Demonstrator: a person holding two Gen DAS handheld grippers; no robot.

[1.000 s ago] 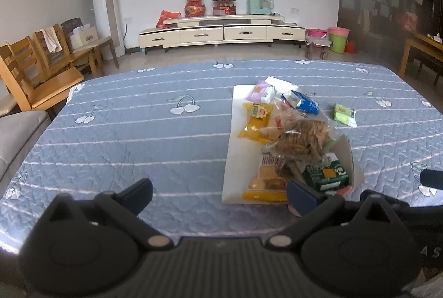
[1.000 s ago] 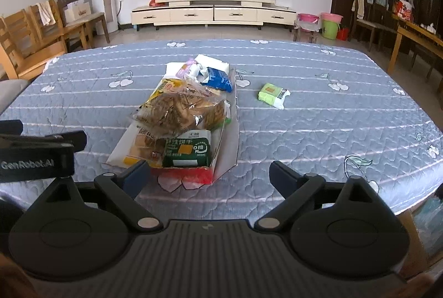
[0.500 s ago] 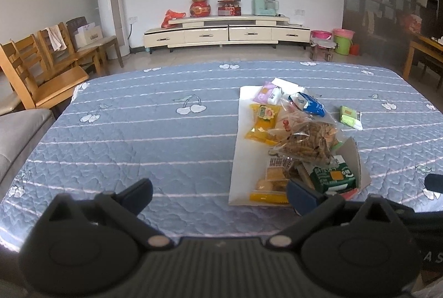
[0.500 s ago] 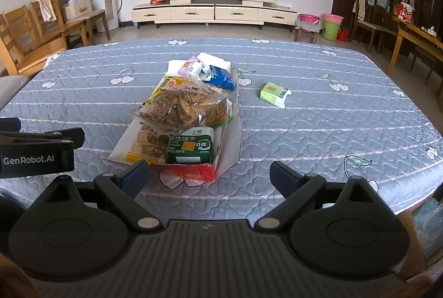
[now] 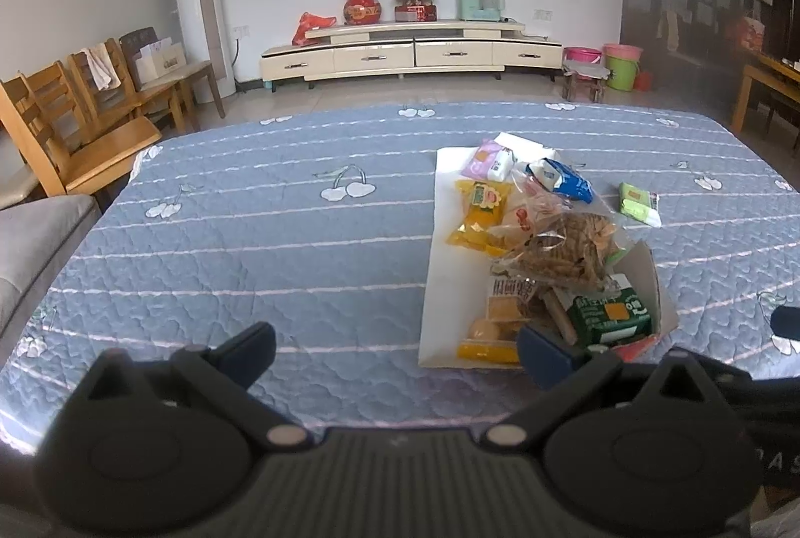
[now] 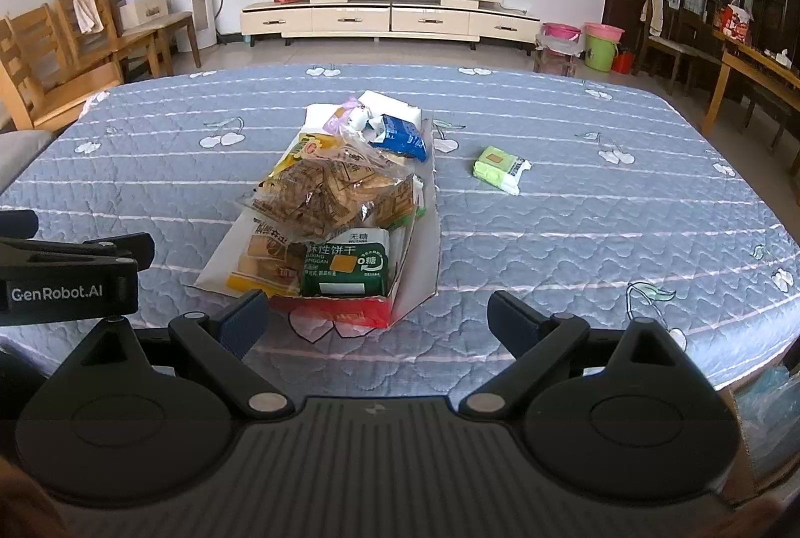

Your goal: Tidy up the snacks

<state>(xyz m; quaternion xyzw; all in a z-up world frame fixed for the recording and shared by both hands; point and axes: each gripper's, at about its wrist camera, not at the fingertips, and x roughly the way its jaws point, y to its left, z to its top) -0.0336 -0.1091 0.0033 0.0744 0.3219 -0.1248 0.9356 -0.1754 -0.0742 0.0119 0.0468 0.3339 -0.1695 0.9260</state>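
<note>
Closer now, crinkly snack packets heap on quilted blue tablecloth.

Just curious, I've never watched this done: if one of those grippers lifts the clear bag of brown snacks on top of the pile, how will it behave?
The clear bag would probably sag and crinkle, since its film looks thin and loose. It seems light, full of small wrapped pieces that could shift. Perched on the pile, it may slide.
</note>
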